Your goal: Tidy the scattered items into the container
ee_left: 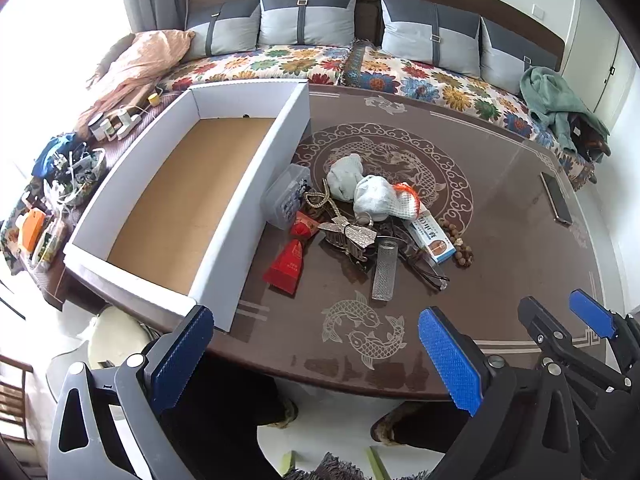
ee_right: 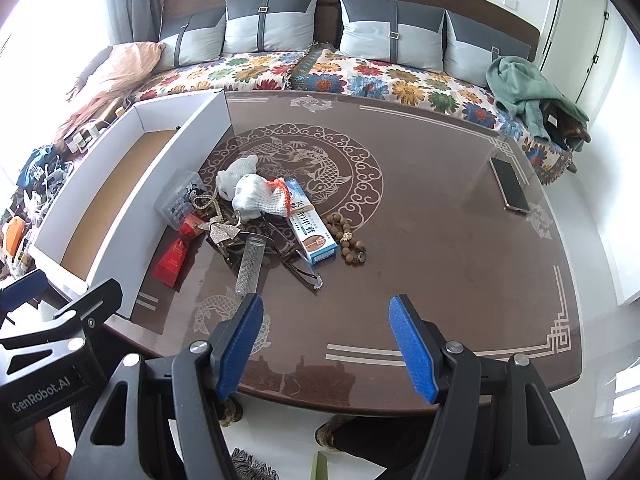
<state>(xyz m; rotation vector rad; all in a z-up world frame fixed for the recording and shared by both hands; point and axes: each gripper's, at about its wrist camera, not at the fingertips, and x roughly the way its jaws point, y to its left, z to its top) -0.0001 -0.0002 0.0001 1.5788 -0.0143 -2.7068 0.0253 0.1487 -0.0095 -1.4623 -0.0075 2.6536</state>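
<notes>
Both tongs, left (ee_left: 316, 354) and right (ee_right: 326, 346), gape empty over the glossy table (ee_right: 440, 280); white cardboard box (ee_left: 248, 216) beside a metal mesh tube (ee_left: 385, 270).

Home living room, cushioned sofa (ee_left: 360, 64), patterned table (ee_left: 500, 248)

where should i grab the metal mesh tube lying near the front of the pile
Grip the mesh tube across its narrow width near the middle, coming from above. It lies flat on the table, long axis pointing roughly toward the grippers, its near half clear of clutter. Its far end sits against the glasses and hair clip, so stay low on it. The right gripper is open and nearest.
</notes>
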